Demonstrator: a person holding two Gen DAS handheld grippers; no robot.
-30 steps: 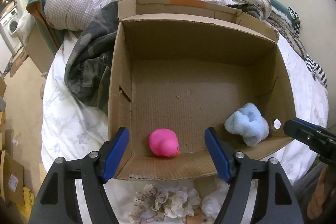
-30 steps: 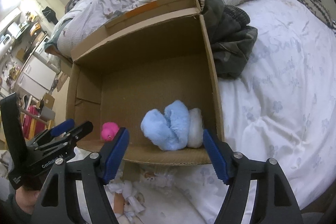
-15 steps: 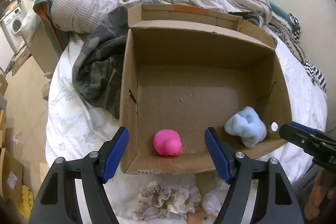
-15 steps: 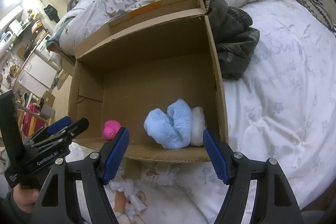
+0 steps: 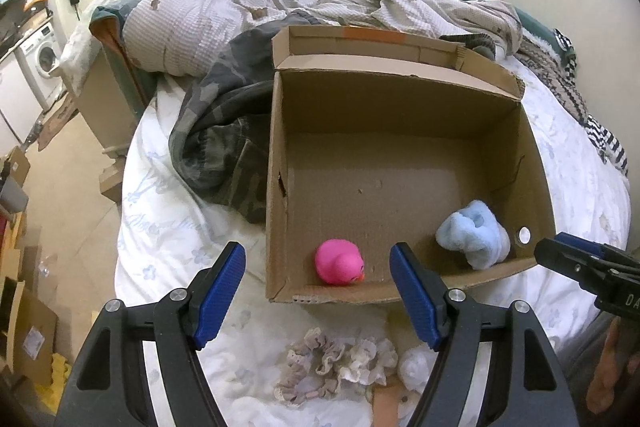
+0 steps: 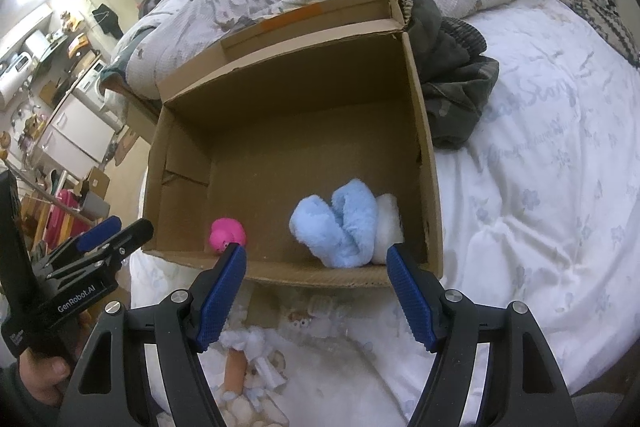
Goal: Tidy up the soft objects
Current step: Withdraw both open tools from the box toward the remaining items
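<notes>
my left gripper hangs wide open and empty before the cardboard box on the bed; inside, the pink duck sits near-left, the blue plush near-right. my right gripper gapes empty too.

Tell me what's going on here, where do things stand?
A person holding two grippers is sorting soft things on a bed into a cardboard box. A pink toy duck and a fluffy blue item already lie inside by the near wall. The left gripper and right gripper are both open and hold nothing, hovering at the box's near edge. A frilly scrunchie lies on the sheet outside the box.
</notes>
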